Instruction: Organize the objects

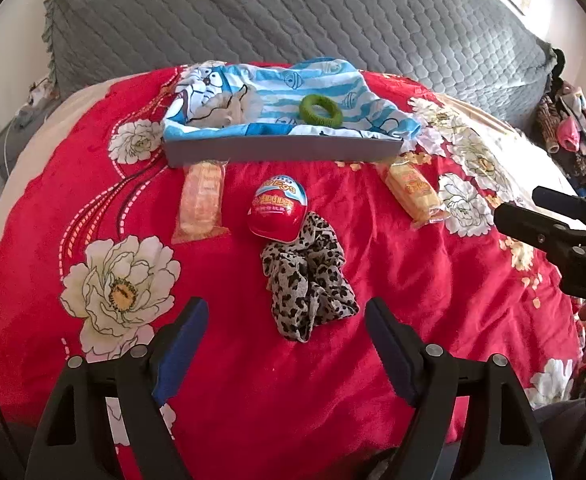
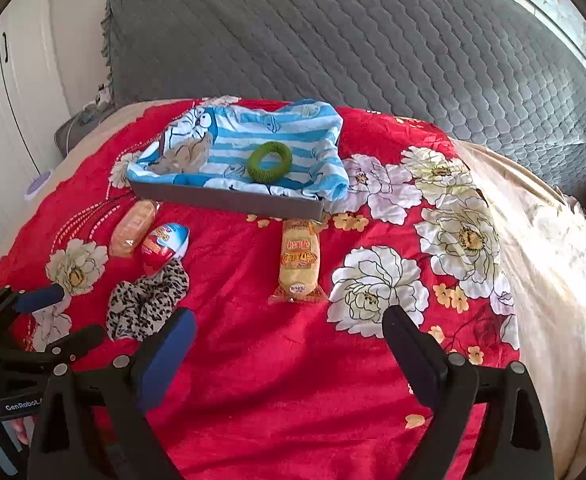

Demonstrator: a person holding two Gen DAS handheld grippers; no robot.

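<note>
Bed covered by a red blanket (image 1: 253,360) with white flowers; grey quilted headboard (image 1: 293,20) behind.

Grey tray (image 1: 285,150) at 12 o'clock on the blanket, lined with a blue-and-white striped cartoon cloth (image 1: 253,96) that spills over its right end. A green ring (image 1: 315,107) lies on the cloth, right of centre. A pale beige item (image 1: 221,110) sits at the tray's left; cannot tell what it is.

In front of the tray, on the blanket:
- left snack packet (image 1: 201,202), pale orange, just below the tray's left end, about 11 o'clock from the egg
- red-and-blue toy egg (image 1: 279,208) at centre, its lower edge touching the leopard-print cloth (image 1: 307,280), which is bunched and trails toward 6 o'clock
- right snack packet (image 1: 413,192), yellow-orange, at 2 o'clock from the egg, near the tray's right end, well apart from the rest

Left gripper (image 1: 287,344): jaws spread wide, nothing between them, hovering at 6 o'clock just short of the leopard cloth's near end.

Right gripper (image 2: 289,344): jaws also wide apart and empty, above bare blanket, with the right snack packet at its 12 o'clock, close ahead of the fingertips. Seen from the left wrist it sits off at 3 o'clock
</note>
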